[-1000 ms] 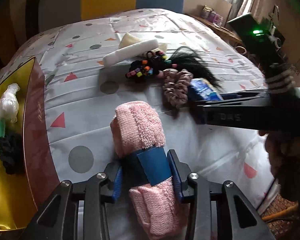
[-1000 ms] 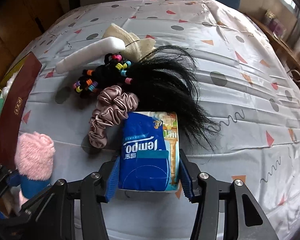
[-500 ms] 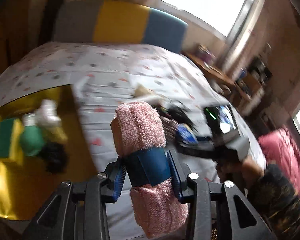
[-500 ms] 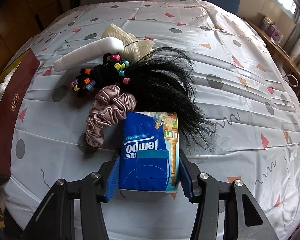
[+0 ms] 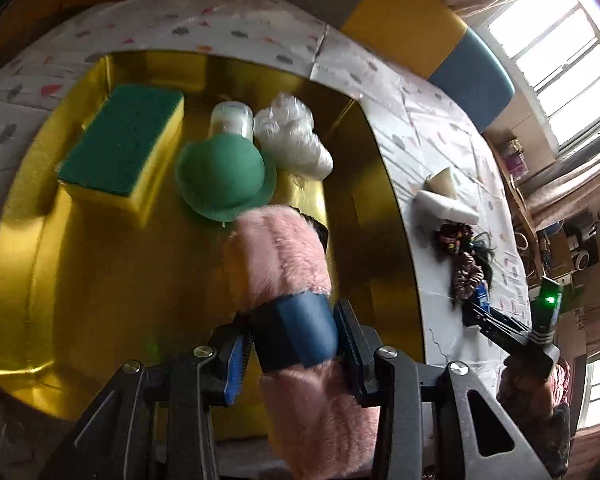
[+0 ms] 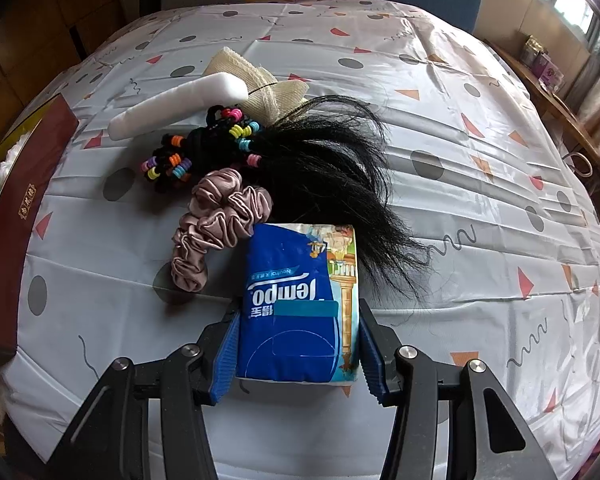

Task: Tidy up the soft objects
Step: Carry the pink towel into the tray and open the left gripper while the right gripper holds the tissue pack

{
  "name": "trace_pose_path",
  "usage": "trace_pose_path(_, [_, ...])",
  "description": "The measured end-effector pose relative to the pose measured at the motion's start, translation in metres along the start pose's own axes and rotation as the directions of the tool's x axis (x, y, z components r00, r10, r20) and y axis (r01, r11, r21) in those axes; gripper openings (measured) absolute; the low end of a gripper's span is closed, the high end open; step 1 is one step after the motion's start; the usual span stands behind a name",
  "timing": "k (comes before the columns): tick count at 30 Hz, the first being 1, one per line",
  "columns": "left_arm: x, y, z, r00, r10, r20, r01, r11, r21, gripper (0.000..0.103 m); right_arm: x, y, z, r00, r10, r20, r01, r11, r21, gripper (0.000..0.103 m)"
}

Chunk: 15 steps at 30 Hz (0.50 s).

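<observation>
My left gripper [image 5: 292, 340] is shut on a rolled pink towel [image 5: 280, 256] with a blue band and holds it above the gold tray [image 5: 120, 280]. In the tray lie a green-and-yellow sponge [image 5: 124, 144], a green round hat-like object [image 5: 220, 176] and a white fluffy bundle [image 5: 292, 136]. My right gripper [image 6: 298, 344] is shut on a blue Tempo tissue pack [image 6: 300, 304] resting on the tablecloth. Beside it lie a mauve scrunchie [image 6: 216, 224], a black hairpiece [image 6: 324, 160], beaded hair ties [image 6: 196, 152], a white foam bar [image 6: 176, 104] and cream cloth [image 6: 256, 80].
The tray's dark red side [image 6: 24, 208] shows at the left of the right wrist view. The patterned tablecloth [image 6: 480, 184] stretches to the right. The right gripper and the person's hand [image 5: 532, 344] show in the left wrist view. A bench stands at the far right.
My left gripper has lifted the pink towel off the cloth and carried it left, over the gold tray. My right gripper stays shut on the tissue pack in place.
</observation>
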<state>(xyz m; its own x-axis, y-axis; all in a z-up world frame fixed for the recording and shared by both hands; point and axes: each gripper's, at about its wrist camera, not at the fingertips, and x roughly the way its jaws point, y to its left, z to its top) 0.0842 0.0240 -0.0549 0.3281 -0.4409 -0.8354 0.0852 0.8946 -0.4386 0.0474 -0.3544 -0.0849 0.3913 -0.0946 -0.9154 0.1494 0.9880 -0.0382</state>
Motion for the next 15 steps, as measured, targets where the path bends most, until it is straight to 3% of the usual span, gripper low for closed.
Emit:
trace_pose_path(10, [0.052, -0.04, 0.026, 0.999, 0.042, -0.013, -0.041, 0.999, 0.031, 0.037, -0.001, 0.002, 0.0, 1.0, -0.01, 0.003, 0.01, 1.0, -0.012, 0.053])
trace_pose_path(12, [0.049, -0.042, 0.026, 1.0, 0.018, -0.011, -0.018, 0.999, 0.032, 0.04, -0.001, 0.002, 0.0, 1.0, -0.011, 0.005, 0.011, 1.0, -0.014, 0.053])
trace_pose_path(15, [0.042, -0.046, 0.022, 0.998, 0.061, 0.012, -0.061, 0.996, 0.065, 0.047, 0.0, 0.001, 0.0, 1.0, -0.011, 0.005, 0.011, 1.0, -0.015, 0.053])
